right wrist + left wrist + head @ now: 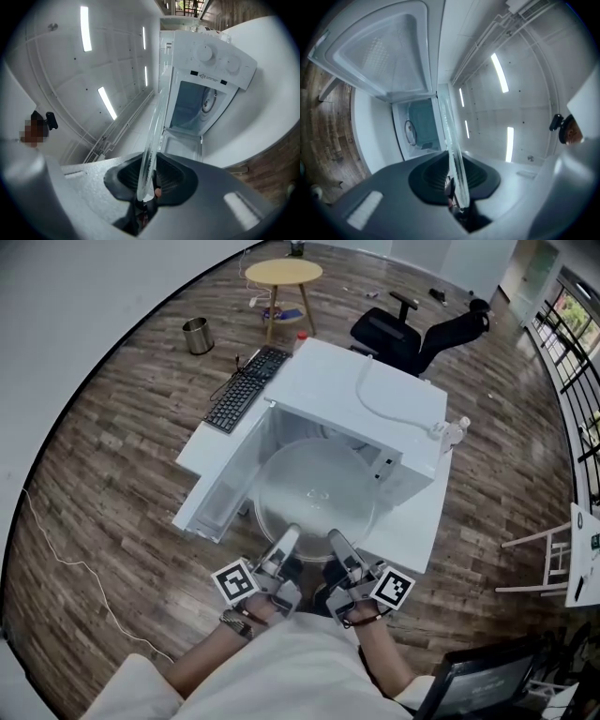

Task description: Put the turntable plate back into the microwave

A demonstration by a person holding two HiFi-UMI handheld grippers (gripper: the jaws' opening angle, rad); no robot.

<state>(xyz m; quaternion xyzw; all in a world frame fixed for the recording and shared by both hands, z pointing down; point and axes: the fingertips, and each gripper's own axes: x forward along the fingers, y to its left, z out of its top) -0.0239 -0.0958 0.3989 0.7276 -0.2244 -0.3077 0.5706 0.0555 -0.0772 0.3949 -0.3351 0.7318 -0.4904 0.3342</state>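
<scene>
Head view: one plate, one microwave

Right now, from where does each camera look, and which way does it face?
Head view: on the head, facing down at the microwave; forearms, left gripper, right gripper show.
Left gripper view: on that gripper, past its fingers toward the open door.
Right gripper view: likewise, past its fingers toward the control panel.
All share the clamped turntable plate.
</scene>
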